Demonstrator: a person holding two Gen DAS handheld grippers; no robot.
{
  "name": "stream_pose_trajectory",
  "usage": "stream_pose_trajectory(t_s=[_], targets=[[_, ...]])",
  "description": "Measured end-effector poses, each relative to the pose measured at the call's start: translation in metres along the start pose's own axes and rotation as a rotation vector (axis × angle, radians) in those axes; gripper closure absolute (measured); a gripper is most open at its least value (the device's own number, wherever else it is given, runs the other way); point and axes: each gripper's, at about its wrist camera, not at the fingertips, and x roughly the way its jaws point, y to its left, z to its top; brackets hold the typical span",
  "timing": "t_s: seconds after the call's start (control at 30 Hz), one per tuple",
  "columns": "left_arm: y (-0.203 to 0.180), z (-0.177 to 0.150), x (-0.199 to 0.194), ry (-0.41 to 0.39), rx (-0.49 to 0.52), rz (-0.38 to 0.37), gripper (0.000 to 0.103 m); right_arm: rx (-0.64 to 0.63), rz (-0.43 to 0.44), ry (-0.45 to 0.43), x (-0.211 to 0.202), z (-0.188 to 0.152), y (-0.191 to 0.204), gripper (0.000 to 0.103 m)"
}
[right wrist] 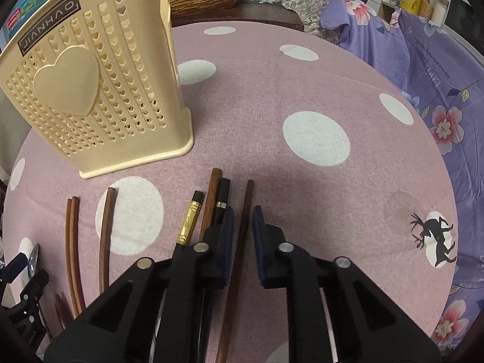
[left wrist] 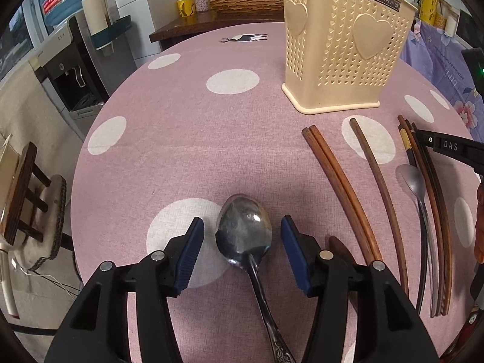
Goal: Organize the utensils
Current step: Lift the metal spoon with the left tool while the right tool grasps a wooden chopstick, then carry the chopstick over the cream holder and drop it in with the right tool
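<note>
Left gripper [left wrist: 242,239] sits low over the worktop [left wrist: 169,139], jaws spread wide, and the big spoon [left wrist: 243,236] lies bowl-up right between the blue pads [left wrist: 190,254], touching neither; its handle runs back under the gripper. Over on the right, the right gripper [right wrist: 243,242] has its jaws partly apart around a single brown chopstick [right wrist: 240,242], which lies flat on the cloth in the gap; whether the pads touch it cannot be told. The cream holder [left wrist: 341,45] stands upright on the pink dotted cloth, and everything else is laid out in front of it: a brown chopstick pair [left wrist: 332,175] side by side nearest the big spoon, then a lone chopstick [left wrist: 378,175] crossing a white dot, then a cluster of dark sticks with a gold-banded chopstick [right wrist: 190,220] and a silver-banded one [right wrist: 222,202]. A small spoon [left wrist: 413,181] lies in that cluster, bowl toward the holder.
</note>
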Motion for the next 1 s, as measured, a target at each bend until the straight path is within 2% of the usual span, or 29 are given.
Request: stream_pose_trajectory(t_s=[0.03,0.1,0.27,0.37,0.57,0.73,1.0], targets=[[0.0,0.0,0.0,0.002,-0.002,-0.006,0.055,0.0,0.004,0.001,0.0,0.0,-0.001,0.096],[0.002,0.002,0.001,0.011,-0.009,-0.019,0.067,-0.002,0.021,0.003,0.0,0.001,-0.003,0.096],[0.001,0.004,0.0,0.015,-0.006,-0.026,0.067,0.056,0.106,0.014,-0.001,0.001,-0.017,0.097],[0.005,0.005,-0.005,0.001,-0.027,-0.042,0.067,0.06,0.143,-0.027,-0.015,0.0,-0.021,0.097],[0.016,0.017,-0.042,-0.111,-0.072,-0.097,0.067,0.035,0.221,-0.161,-0.074,0.001,-0.03,0.097],[0.018,0.031,-0.084,-0.245,-0.064,-0.1,0.067,0.017,0.267,-0.265,-0.129,0.001,-0.044,0.097],[0.019,0.059,-0.11,-0.382,-0.087,-0.085,0.067,0.02,0.349,-0.371,-0.181,0.007,-0.059,0.097]])
